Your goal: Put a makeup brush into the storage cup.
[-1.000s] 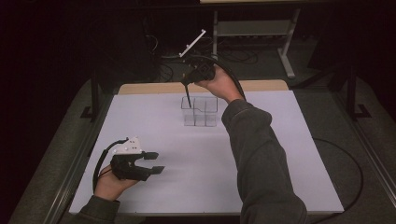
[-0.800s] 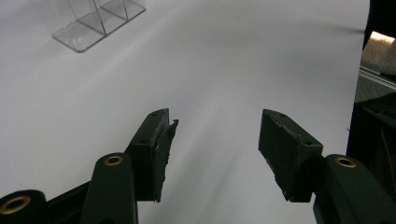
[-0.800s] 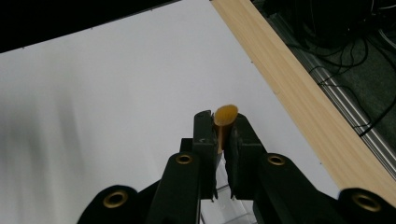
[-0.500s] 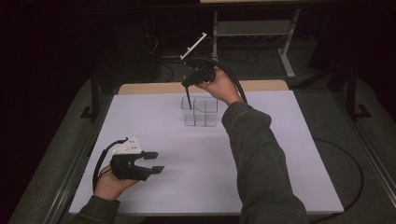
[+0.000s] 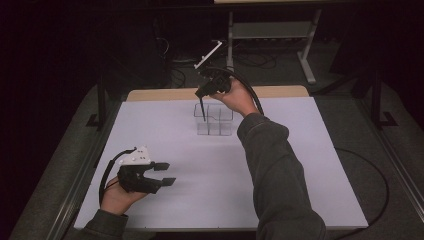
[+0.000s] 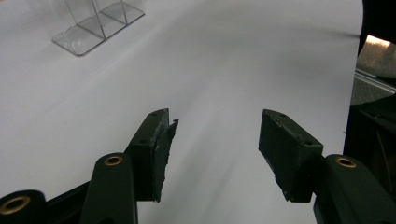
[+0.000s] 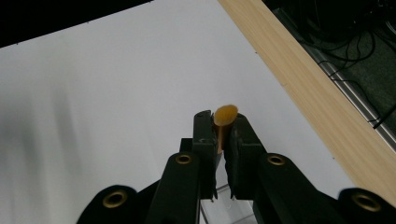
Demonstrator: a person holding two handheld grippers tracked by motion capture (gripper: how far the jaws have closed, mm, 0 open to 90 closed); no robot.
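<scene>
Brush (image 7: 225, 116), slim, with a yellow-orange rounded tip: pinched between the jaws of my right gripper (image 7: 220, 123), the tip poking out past the jaw ends in the right gripper view. From the high view I see a dark thin stem (image 5: 202, 109) hanging down from that gripper (image 5: 210, 86) into the clear plastic organizer (image 5: 214, 120), towards its 10 o'clock compartment; whether the stem touches the bottom I cannot tell.

Organizer: transparent, divided into small square cells, standing on the white table (image 5: 300, 165) at about 12 o'clock from the table's middle, near the far edge. One corner of it (image 6: 93, 28) shows in the left gripper view at 11 o'clock.

Right hand (image 5: 240, 97): raised over the organizer's far side, grey-green sleeve (image 5: 275, 165) stretching back to 6 o'clock.

Left gripper (image 5: 165, 173): jaws spread apart, nothing between them, held low over the table at about 8 o'clock, well apart from the organizer. A grey three-cornered plate sits on top and a black cable loops off its side.

Wooden strip (image 5: 280, 91): bare tabletop edge beyond the white sheet, at 12 o'clock.
</scene>
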